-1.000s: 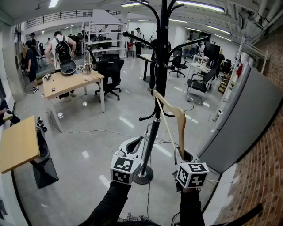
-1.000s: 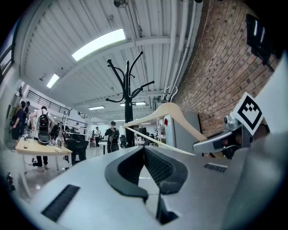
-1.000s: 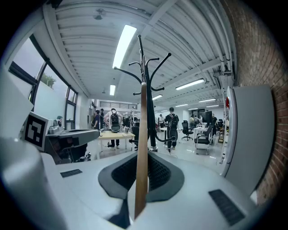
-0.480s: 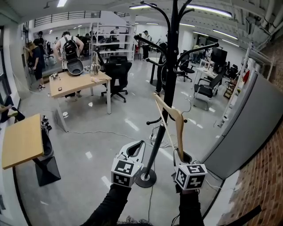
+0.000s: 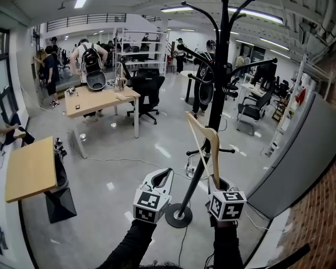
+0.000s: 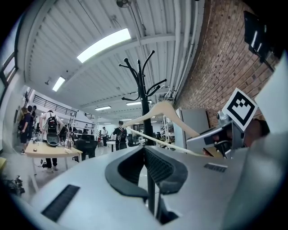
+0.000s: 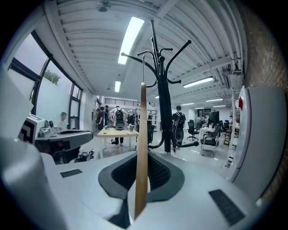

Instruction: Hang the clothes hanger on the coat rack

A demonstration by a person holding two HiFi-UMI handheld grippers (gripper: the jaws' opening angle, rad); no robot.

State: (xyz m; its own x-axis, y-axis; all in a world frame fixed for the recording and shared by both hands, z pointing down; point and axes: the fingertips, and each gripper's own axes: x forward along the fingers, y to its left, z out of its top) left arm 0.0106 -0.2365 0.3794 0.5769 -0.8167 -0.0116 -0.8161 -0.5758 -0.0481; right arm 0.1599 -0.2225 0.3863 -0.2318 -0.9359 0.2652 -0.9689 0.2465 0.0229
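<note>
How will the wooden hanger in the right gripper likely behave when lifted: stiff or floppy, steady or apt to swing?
Probably stiff: the wooden hanger holds its curve standing upright from the right gripper. Likely light, being thin. Pinched at one end, it may pivot between the fingers if it bumps the coat rack.

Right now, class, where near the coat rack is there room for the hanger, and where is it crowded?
Free: the coat rack's upper hooks, all bare, and the floor left of its base. Crowded: behind it, people and office chairs.
</note>
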